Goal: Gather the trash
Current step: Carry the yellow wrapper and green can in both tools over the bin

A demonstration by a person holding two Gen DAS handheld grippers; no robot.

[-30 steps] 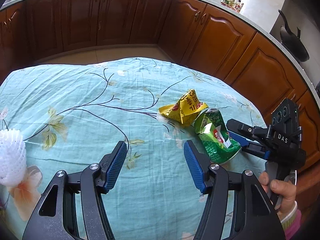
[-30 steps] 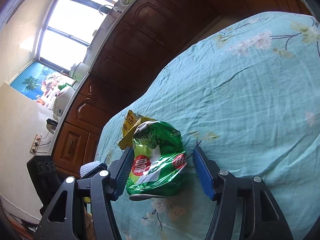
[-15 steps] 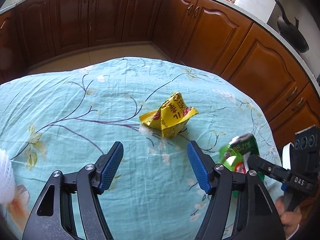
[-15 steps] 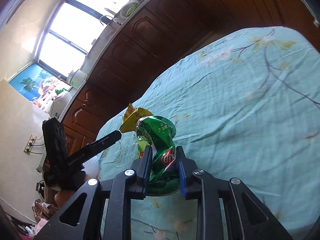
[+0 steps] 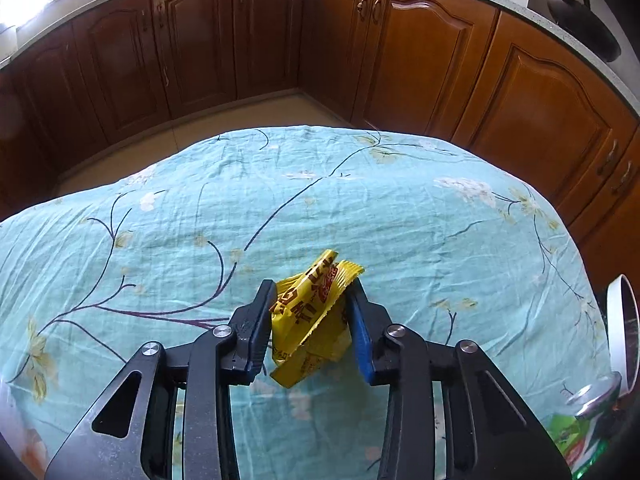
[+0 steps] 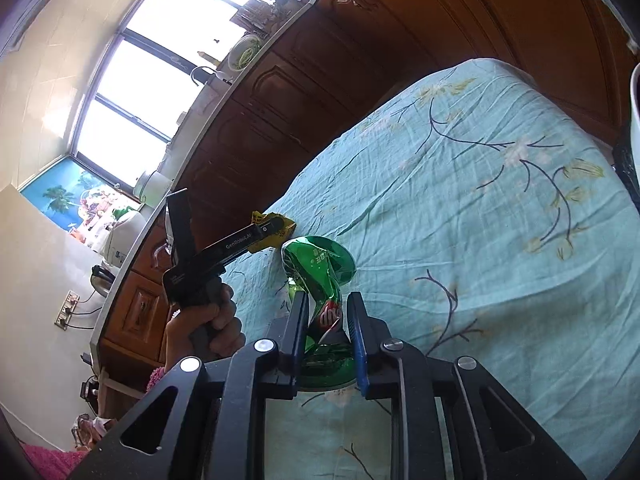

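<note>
— While both items sit between fingers, which entry governs the next move?

— Item one: yellow wrapper (image 5: pixel 316 312), crumpled, lodged between the pads of the left gripper (image 5: pixel 312 320); jaws closing on it, pads touching both flanks. Long axis runs forward and up, past the fingertips; lower end rests on the teal tablecloth (image 5: pixel 360 208).

— Item two?

— Crushed green can (image 6: pixel 320 300), upright, pinched at its waist by the right gripper (image 6: pixel 326 332), jaws narrowing. Base behind the pads, flared top ahead of them.

— Obscured?

— Wrapper underside, can's rear face. A white-rimmed container (image 5: pixel 622 328), right of the left fingers, is cut off by the frame; possibly the bin.
</note>
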